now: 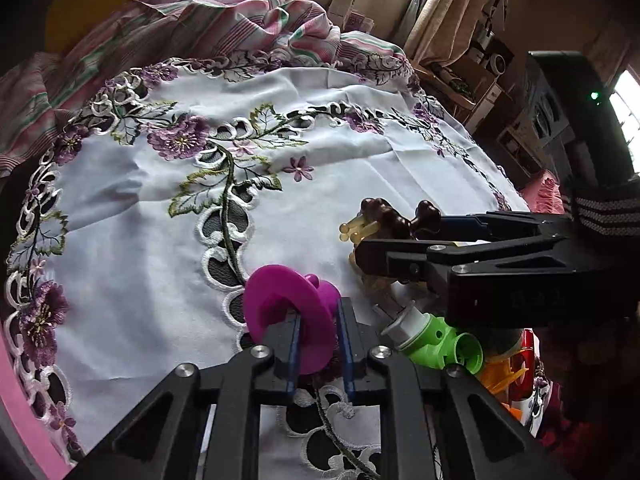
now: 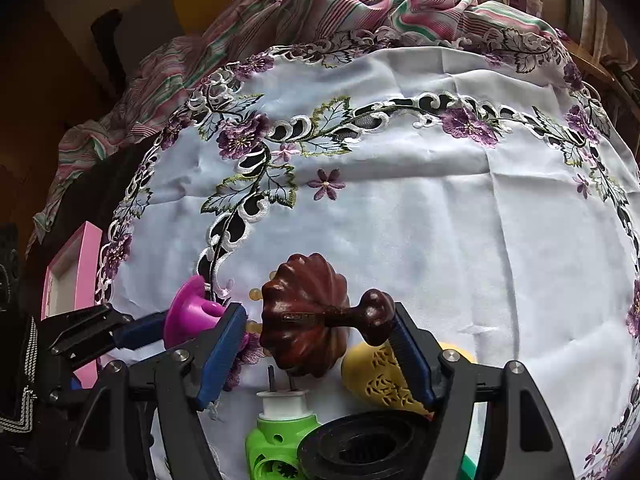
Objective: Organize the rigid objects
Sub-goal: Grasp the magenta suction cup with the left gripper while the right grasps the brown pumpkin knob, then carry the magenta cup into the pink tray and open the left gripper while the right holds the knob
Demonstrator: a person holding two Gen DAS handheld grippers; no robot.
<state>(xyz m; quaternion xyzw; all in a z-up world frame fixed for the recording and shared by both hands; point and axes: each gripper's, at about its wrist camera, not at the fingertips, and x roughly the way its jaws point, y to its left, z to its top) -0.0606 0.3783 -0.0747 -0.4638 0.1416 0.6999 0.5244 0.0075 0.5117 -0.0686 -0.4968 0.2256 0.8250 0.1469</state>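
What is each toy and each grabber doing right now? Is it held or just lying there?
Left gripper: fingers shut on the pink piece.
Pink piece: held, tilted on its edge.
Right gripper: fingers around the brown piece, one at its knob; grip unclear.
Brown piece: on its side, knob pointing right.
Green piece: lying on the cloth, free.
Yellow piece: lying on the cloth, free.
Black ring: lying flat, free.

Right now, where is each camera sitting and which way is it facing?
Left wrist: on the left gripper, angled down over the tablecloth; its fingers clamp the magenta piece, and the right gripper and a sleeve reach in from the right.
Right wrist: on the right gripper, angled down; its fingers flank the brown wooden piece, the left gripper at left.
Shared: magenta piece, wooden piece, green part, tablecloth.
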